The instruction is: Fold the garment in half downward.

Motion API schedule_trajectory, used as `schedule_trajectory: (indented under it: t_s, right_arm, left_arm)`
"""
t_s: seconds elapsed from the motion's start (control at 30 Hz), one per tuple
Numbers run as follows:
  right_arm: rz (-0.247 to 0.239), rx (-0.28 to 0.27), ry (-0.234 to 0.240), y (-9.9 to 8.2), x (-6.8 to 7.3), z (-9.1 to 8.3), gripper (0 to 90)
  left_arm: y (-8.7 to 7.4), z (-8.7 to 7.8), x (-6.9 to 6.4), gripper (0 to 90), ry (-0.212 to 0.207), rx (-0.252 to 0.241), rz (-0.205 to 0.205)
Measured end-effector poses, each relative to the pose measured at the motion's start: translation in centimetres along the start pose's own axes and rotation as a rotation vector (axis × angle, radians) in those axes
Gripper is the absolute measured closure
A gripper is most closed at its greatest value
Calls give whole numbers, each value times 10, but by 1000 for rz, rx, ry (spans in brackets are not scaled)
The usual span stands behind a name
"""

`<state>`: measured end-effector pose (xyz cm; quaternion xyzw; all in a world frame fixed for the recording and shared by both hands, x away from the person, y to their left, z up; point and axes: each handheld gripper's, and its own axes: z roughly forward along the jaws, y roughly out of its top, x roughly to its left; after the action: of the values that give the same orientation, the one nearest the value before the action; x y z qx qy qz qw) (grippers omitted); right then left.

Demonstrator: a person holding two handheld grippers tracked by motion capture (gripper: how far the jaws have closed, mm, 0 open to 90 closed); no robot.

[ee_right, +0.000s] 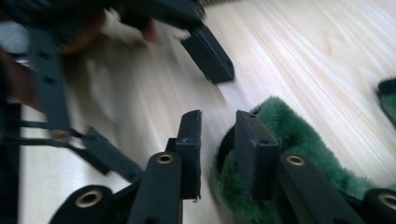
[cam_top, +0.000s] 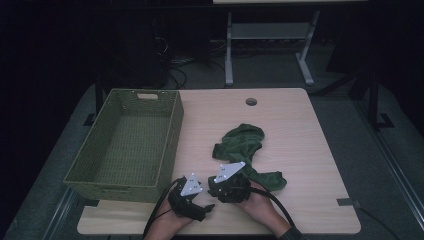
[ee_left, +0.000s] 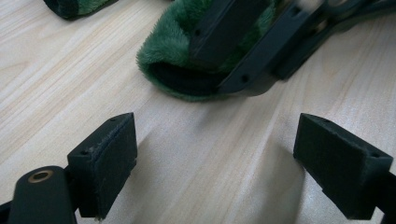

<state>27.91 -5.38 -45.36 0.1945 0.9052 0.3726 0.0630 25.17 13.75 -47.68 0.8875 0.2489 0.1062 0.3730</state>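
Note:
A green fuzzy cloth (cam_top: 242, 142) lies crumpled on the middle of the wooden table (cam_top: 300, 150), with a strip trailing toward the front edge. My right gripper (cam_top: 220, 192) is low over the near end of that strip. In the right gripper view its jaws (ee_right: 218, 116) stand a narrow gap apart, and the cloth's end (ee_right: 289, 135) bulges around the right-hand jaw without being pinched. My left gripper (cam_top: 202, 207) sits just left of it, wide open (ee_left: 219, 135) over bare wood. It faces the cloth's end (ee_left: 173, 32) and the right gripper's jaws.
A green woven basket (cam_top: 172, 135) with nothing in it stands on the left half of the table. There is a round cable hole (cam_top: 251, 101) near the far edge. The two grippers are close together by the front edge. A desk frame stands on the floor beyond the table.

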Motion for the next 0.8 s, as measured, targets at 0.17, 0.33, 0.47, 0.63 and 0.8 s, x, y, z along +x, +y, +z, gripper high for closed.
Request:
schedule_trajectory:
  t_s: [0.17,0.33,0.47,0.63,0.8]
  right_arm:
    - [-7,17,-41,-7,-3,7,702]
    - [2,-9,-66,-12,1,11,833]
    - [13,3,-41,-11,1,10,874]
    - [40,-35,14,-8,2,3,875]
    - [64,-118,37,-2,-1,-17,871]
  left_arm:
    - [0,0,0,129,1,-3,-4]
    - [0,0,0,130,1,-3,0]
    - [0,0,0,130,1,-3,-2]
    - [0,0,0,130,0,-1,-2]
    - [0,0,-1,130,0,-6,-9]
